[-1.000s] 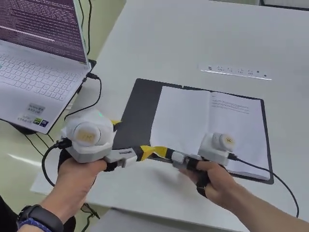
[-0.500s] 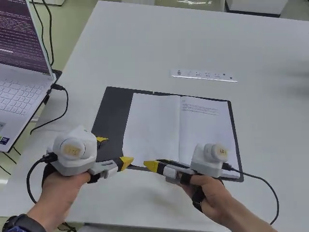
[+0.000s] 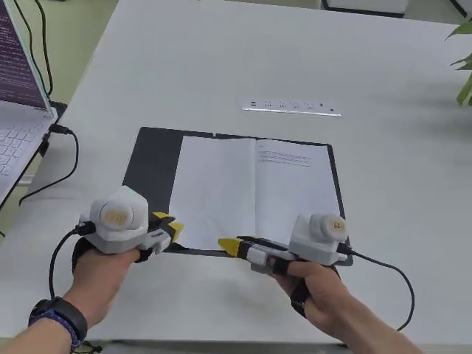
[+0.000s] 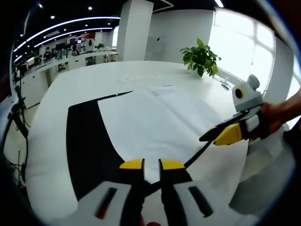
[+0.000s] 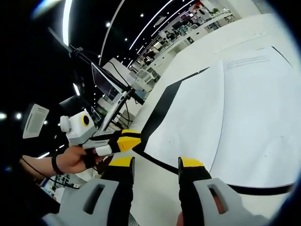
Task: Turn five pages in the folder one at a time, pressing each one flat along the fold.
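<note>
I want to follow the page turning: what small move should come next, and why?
Probably slide the right gripper to the lower edge of the printed page and pinch it. The folder lies open and flat with no page lifted. The right gripper and the left gripper both sit at its near edge, jaws apart.

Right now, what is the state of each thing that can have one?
folder: open, flat on the table.
pages: lying flat, none lifted.
left gripper: open, narrow gap, empty.
right gripper: open, empty.
laptop: open, screen lit.
</note>
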A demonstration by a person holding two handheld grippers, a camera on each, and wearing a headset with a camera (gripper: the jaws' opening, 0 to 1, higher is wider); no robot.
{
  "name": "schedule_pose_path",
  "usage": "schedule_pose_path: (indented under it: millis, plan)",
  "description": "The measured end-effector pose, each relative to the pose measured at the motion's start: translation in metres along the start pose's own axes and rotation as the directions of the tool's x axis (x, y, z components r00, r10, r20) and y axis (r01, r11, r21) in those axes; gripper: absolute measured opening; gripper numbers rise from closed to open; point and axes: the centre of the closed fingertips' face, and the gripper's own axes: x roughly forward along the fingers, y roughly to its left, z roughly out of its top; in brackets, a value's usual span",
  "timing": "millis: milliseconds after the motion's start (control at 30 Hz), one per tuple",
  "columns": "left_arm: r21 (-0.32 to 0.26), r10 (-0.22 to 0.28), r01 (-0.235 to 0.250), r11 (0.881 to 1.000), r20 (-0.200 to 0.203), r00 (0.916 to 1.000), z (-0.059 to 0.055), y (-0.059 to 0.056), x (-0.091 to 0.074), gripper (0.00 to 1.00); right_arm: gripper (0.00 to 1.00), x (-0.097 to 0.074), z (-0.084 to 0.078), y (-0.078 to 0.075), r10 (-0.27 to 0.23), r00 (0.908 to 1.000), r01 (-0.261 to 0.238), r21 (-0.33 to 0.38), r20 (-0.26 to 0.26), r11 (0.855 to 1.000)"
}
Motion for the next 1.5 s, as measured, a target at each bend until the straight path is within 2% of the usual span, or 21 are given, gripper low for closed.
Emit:
schedule_pose_path:
  millis: [100, 233, 300, 333, 433, 467, 567, 767, 1167, 1300, 1500]
  plan:
    - [-0.063, -0.002, 0.001, 0.998, -0.014, 0.9999, -0.011, 0.003, 0.007, 0.05, 0.36, -0.002, 0.000, -0.002, -0.003, 1.0000, 0.003, 0.000, 0.000, 1.000]
    - [-0.092, 0.002, -0.004, 0.996, -0.026, 0.9997, -0.019, 0.005, 0.012, 0.00, 0.35, -0.005, 0.002, -0.005, -0.009, 0.9999, 0.009, 0.004, 0.008, 1.000]
    - [-0.112, 0.018, -0.026, 0.993, -0.075, 0.9971, -0.030, 0.007, 0.015, 0.00, 0.35, -0.006, 0.003, -0.006, -0.012, 0.9999, 0.012, 0.005, 0.011, 1.000]
    - [-0.115, 0.024, -0.034, 0.993, -0.086, 0.9960, -0.035, 0.011, 0.019, 0.00, 0.35, -0.006, 0.003, -0.007, -0.013, 0.9999, 0.013, 0.004, 0.010, 1.000]
    - [-0.144, 0.022, -0.033, 0.989, -0.079, 0.9966, -0.040, 0.008, 0.018, 0.00, 0.34, -0.006, 0.005, -0.010, -0.016, 0.9998, 0.016, -0.001, 0.009, 1.000]
    - [-0.165, 0.033, -0.042, 0.985, -0.057, 0.9978, -0.037, 0.008, 0.017, 0.00, 0.34, -0.006, 0.006, -0.010, -0.016, 0.9998, 0.016, -0.001, 0.009, 1.000]
    - [-0.167, 0.042, -0.050, 0.985, -0.050, 0.9978, -0.036, 0.005, 0.014, 0.00, 0.33, -0.005, 0.009, -0.013, -0.019, 0.9998, 0.019, -0.007, 0.011, 1.000]
    - [-0.174, 0.047, -0.058, 0.983, -0.063, 0.9969, -0.036, 0.006, 0.014, 0.00, 0.30, -0.001, 0.021, -0.021, -0.023, 0.9997, 0.023, -0.032, 0.007, 0.999]
    - [-0.194, 0.037, -0.050, 0.980, -0.072, 0.9967, -0.038, 0.008, 0.014, 0.00, 0.20, 0.006, 0.063, -0.054, -0.060, 0.9971, 0.063, -0.068, 0.047, 0.996]
    - [-0.204, 0.037, -0.050, 0.978, -0.065, 0.9972, -0.039, 0.009, 0.013, 0.00, 0.17, 0.011, 0.071, -0.063, -0.069, 0.9968, 0.072, -0.096, 0.041, 0.993]
    - [-0.232, 0.041, -0.051, 0.971, -0.049, 0.9980, -0.037, 0.009, 0.014, 0.00, 0.11, 0.022, 0.081, -0.080, -0.081, 0.9956, 0.085, -0.095, 0.047, 0.992]
